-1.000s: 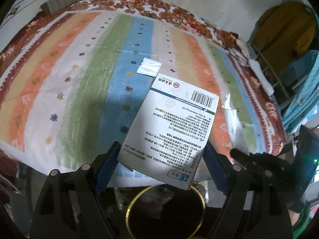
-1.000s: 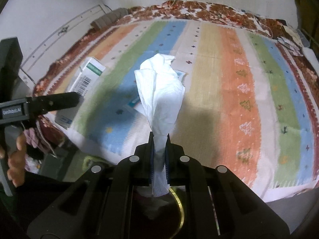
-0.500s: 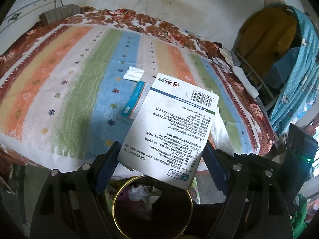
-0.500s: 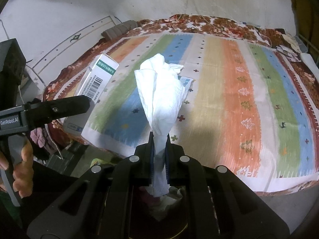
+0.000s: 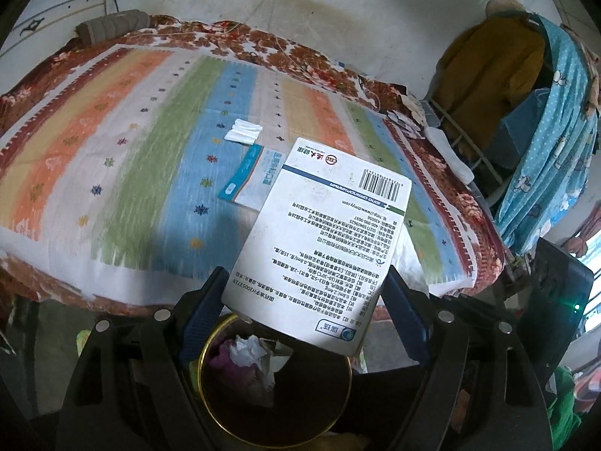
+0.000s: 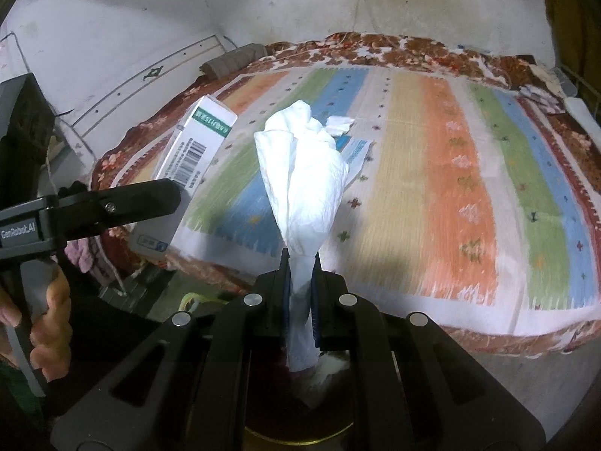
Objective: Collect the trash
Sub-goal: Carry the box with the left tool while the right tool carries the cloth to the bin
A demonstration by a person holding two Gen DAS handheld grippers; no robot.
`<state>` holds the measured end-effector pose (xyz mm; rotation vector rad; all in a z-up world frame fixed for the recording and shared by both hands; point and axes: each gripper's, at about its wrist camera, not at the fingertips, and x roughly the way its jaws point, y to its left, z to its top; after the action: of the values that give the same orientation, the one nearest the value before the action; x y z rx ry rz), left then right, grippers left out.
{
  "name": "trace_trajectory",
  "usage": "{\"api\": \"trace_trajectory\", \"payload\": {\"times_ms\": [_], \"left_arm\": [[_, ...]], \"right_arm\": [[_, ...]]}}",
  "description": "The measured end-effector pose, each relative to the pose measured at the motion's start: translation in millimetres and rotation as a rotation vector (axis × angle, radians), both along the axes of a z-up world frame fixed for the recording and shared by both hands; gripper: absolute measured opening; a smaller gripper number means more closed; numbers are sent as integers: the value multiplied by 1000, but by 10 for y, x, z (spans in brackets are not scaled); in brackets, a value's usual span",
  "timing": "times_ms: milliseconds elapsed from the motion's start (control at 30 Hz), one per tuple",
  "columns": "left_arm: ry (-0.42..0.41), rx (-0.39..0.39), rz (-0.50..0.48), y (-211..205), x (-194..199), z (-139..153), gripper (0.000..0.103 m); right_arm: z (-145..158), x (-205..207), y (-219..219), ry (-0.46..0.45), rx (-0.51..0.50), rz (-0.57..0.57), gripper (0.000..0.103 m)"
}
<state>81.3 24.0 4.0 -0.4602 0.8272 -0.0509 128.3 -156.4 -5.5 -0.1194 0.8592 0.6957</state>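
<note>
Closest to me in the left view, the bin [image 5: 276, 383] with its gold rim now sits right under my left gripper [image 5: 300, 308]; a second ago only a sliver of that rim showed, and now I look down into it at crumpled paper and something purple. The left jaws are spread wide and clamp the white box [image 5: 319, 240] by its two long edges, its lower end hanging over the bin's mouth.

My right gripper [image 6: 300, 282] has its jaws nearly closed, pinching the twisted tail of a white tissue [image 6: 304, 180] that stands up above them. Its loose lower end dangles toward the bin [image 6: 300, 439], which the gripper body mostly hides, so I see only a piece of gold rim.

Both views have pulled back from the bed [image 5: 112, 143]; its near edge and the dark floor below are now visible. In the right view the box [image 6: 191, 150] is partly covered by the left gripper's black finger, and the hand [image 6: 49, 323] holding it is cut off at the frame's edge.

Farther out on the bed lie a blue and white packet [image 5: 251, 180] and, beyond it, a small white wad [image 5: 243, 132], well apart from both grippers. Hanging clothes [image 5: 526, 112] crowd the bed's right side.
</note>
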Motion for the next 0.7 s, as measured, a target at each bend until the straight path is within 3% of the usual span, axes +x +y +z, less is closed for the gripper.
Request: {"api": "trace_trajectory", "payload": {"times_ms": [400,700], "left_arm": [[-14,-8,17,-148,-343,-164,80],[25,-9,18,-223,-460,-319,80]], "right_arm": [[-169,-376,-161,12,-14,-32,8],[-358,-576,-152,47,-70,-29,8]]}}
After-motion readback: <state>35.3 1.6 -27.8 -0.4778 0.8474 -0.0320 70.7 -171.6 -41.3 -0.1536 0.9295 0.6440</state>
